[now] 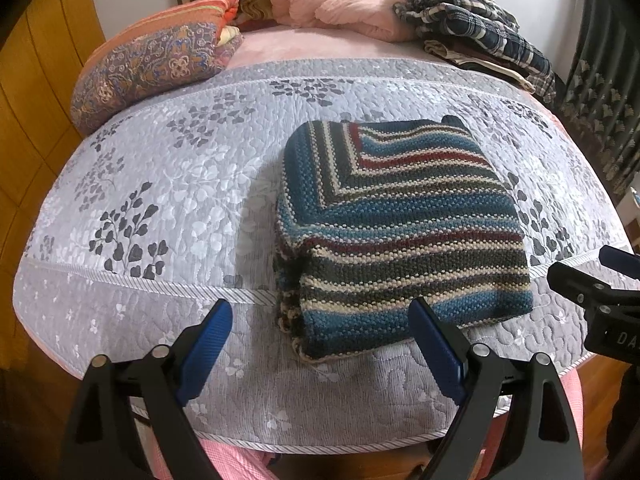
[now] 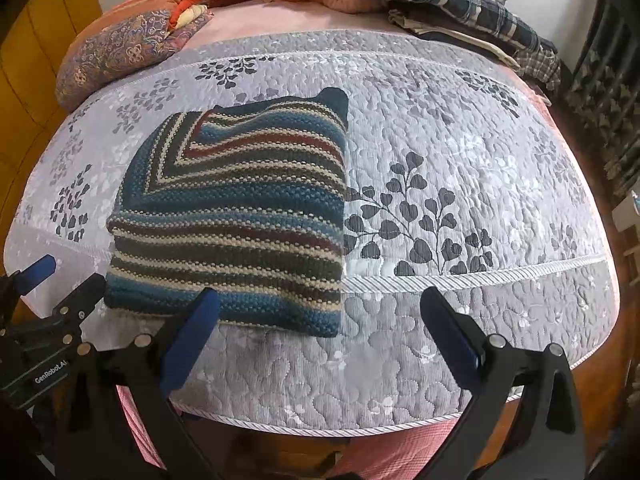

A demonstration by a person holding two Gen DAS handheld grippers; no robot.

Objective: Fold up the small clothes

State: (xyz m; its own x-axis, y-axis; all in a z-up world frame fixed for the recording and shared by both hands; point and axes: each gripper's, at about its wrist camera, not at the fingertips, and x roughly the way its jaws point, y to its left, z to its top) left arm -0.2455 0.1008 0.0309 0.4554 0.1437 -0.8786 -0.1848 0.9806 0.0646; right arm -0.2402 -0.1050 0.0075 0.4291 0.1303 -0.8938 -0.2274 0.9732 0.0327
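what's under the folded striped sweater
The striped sweater lies on the grey leaf-print quilt, across its striped border seam. Whatever else lies beneath is covered; only its own folded layers show at the left edge.

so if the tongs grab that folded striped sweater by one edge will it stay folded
Probably not: the striped sweater is soft, thick knit, so the layers showing at its left edge would likely sag open. It looks bulky, perhaps fairly heavy. On the quilted bedspread it would likely drag, not slide.
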